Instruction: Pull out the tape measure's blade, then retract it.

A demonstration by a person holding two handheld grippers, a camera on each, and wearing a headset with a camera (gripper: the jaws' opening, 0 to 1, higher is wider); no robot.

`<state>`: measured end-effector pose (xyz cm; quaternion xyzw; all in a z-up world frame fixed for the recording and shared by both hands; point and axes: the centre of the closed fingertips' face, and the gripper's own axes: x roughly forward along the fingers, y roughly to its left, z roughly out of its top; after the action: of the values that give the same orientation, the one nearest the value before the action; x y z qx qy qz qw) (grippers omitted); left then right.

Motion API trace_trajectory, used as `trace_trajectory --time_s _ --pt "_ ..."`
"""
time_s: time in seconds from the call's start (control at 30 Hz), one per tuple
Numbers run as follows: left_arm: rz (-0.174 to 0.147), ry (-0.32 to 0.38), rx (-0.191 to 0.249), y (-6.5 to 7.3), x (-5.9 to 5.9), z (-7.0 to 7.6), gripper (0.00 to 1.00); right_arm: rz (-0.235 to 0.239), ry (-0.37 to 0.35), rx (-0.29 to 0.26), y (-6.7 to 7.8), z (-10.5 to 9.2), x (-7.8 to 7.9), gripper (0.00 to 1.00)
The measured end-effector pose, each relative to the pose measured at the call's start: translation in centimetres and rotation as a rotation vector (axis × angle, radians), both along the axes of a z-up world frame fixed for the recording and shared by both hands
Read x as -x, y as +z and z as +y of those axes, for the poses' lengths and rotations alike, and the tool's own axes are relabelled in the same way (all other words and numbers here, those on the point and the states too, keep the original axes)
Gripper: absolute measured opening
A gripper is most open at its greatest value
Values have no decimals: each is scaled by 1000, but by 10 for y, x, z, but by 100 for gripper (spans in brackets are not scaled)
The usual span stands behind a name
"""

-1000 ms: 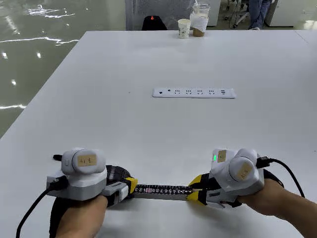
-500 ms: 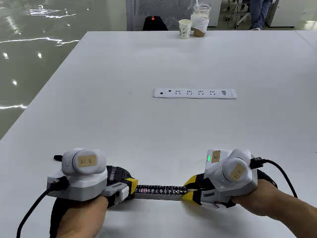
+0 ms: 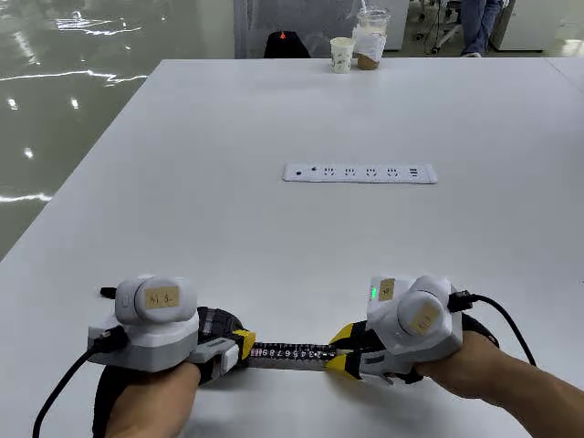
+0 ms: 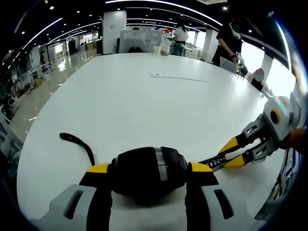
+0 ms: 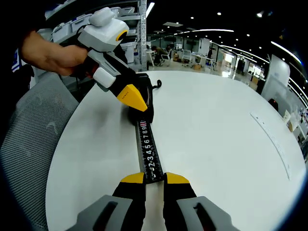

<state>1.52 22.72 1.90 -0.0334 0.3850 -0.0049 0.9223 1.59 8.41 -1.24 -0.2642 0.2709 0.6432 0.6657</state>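
Our right tongs [image 3: 339,350] sit further left than a second ago, clamped on the shortened blade [image 3: 290,352]. Our left tongs [image 3: 239,345] clamp the tape measure [image 4: 149,169] on the near worktop [image 3: 274,237]; the blade runs left-right between them.

Left gripper [image 3: 239,345] held low, jaws pointing right, clamped on either side of tape measure case [image 4: 149,166]. Left hand [image 3: 151,401] wrapped round gripper body from below. Right gripper [image 3: 339,351] set opposite, jaws pointing left, pinched together on end of blade [image 5: 148,149]. Right hand [image 3: 456,365] grasped gripper body, forearm [image 3: 538,401] entering from lower right. The two grippers stood near each other, apart.
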Motion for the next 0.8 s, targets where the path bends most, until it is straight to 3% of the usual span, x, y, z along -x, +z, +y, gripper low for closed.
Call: trace_trajectory --time_s 0.8 --pt "1 -3 4 0 0 0 56 -1 24 -12 0 24 2 10"
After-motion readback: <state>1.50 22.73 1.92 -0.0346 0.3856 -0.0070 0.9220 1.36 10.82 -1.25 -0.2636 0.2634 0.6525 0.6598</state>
